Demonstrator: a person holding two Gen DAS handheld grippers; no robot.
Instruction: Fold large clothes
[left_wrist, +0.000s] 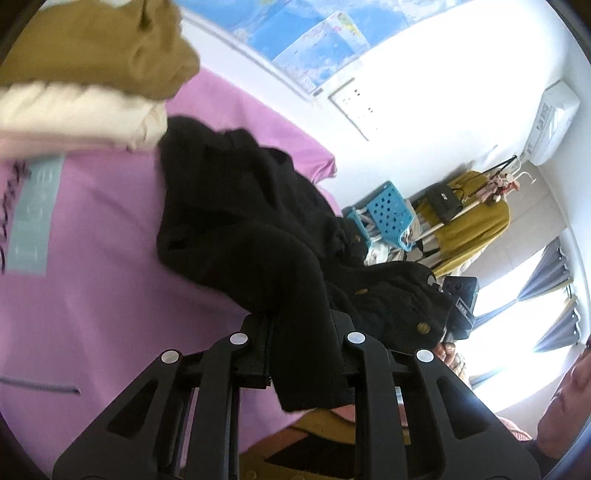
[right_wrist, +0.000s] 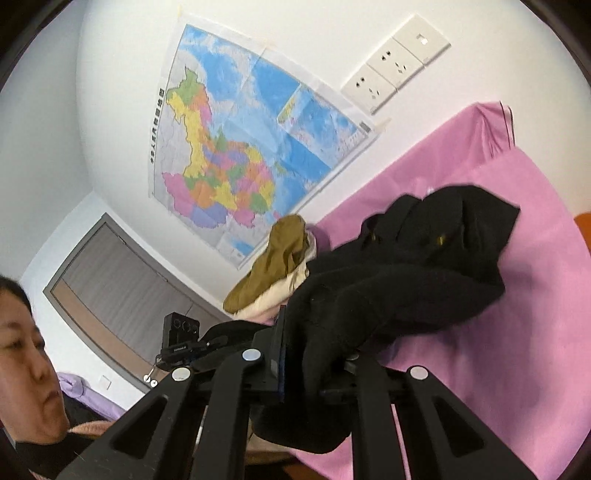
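On the pink sheet (left_wrist: 110, 295) a black coat (left_wrist: 240, 221) with small brass buttons is spread in a crumpled heap, part of it lifted off the surface toward both grippers. The left gripper (left_wrist: 299, 347) is seen closed on a fold of the coat, the fabric pinched between its jaws and hanging down past them. The right gripper (right_wrist: 314, 365) is likewise clamped on a thick bunch of the same coat, which drapes over and below its fingers. A folded stack, with a brown garment (left_wrist: 122, 48) lying on a cream garment (left_wrist: 85, 110), is noted at the far edge of the sheet, just beside the coat. A coloured map (right_wrist: 229, 147) and a row of wall sockets (right_wrist: 395, 66) are recorded on the white wall behind. A blue perforated basket (left_wrist: 388, 210) and a coat rack (left_wrist: 480, 199) carrying a mustard garment and a black bag are visible beyond the sheet's corner, in front of a curtained window (left_wrist: 546, 280).
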